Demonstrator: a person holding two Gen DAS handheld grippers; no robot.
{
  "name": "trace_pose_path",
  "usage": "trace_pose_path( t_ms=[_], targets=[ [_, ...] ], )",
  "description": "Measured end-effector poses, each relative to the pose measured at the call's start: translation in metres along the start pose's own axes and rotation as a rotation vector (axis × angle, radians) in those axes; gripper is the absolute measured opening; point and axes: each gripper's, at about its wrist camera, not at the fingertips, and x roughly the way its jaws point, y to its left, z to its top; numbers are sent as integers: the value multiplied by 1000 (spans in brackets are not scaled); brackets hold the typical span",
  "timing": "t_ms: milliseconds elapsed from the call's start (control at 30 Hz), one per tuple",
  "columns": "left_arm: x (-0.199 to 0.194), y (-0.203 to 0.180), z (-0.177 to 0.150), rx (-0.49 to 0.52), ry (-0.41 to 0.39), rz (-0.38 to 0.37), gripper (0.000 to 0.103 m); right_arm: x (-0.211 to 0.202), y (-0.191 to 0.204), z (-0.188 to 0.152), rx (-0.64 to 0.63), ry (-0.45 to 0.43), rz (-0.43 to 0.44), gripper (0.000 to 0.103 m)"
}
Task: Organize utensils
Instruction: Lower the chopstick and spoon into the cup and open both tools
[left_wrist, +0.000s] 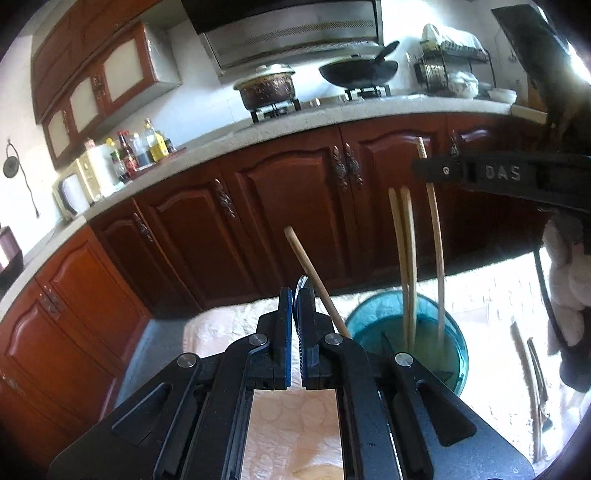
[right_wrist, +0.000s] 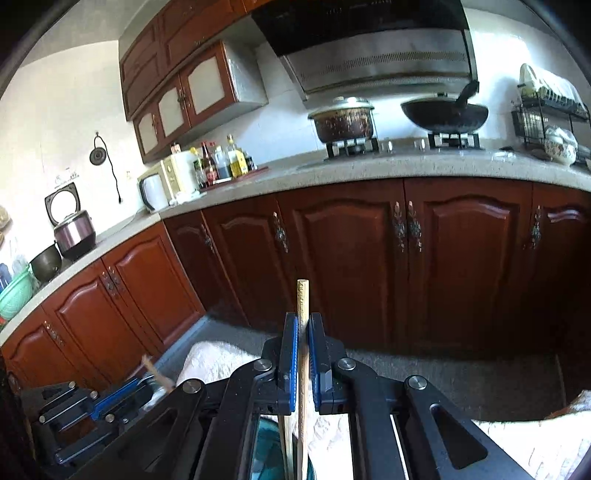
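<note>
A teal glass cup stands on a white cloth and holds two wooden chopsticks upright. My right gripper is shut on a third chopstick, whose lower end is in the cup; the left wrist view shows that gripper clamped near the top of the chopstick. My left gripper is shut on the cup's near rim. Another chopstick leans out of the cup beside it. The left gripper also shows at the lower left of the right wrist view.
Two more utensils lie on the white cloth at the right. Dark wooden cabinets stand behind under a stone counter with a pot, a wok, bottles and a dish rack.
</note>
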Motion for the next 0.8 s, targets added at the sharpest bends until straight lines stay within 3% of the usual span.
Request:
trace_pose_path(
  t_ms=[267,367,433,467,500,567,633,800],
  targets=[
    [20,-13,-14,-20,78,-28,2,4,-9,-27,37,96,23,5],
    [25,-10,-16,-63,123,-78,3,5,-10,-32,40,123,24,5],
    [24,-8,-16,-79,136,-103,4,4,-13,-32,58,143,44,11],
    [23,-8,-17,-86,143,-115,4,2,-14,-32,65,146,45,23],
    [23,-7,-17,-94,148,-123,4,0,-16,-32,70,144,44,30],
    [20,-7,-17,-108,158,-140,9,-6,-17,-31,71,143,46,30],
    [18,-6,-16,-119,164,-153,25,-10,-18,-31,72,146,44,30],
    [7,-3,-14,-137,151,-168,31,-18,-18,-34,73,164,33,30]
  ],
)
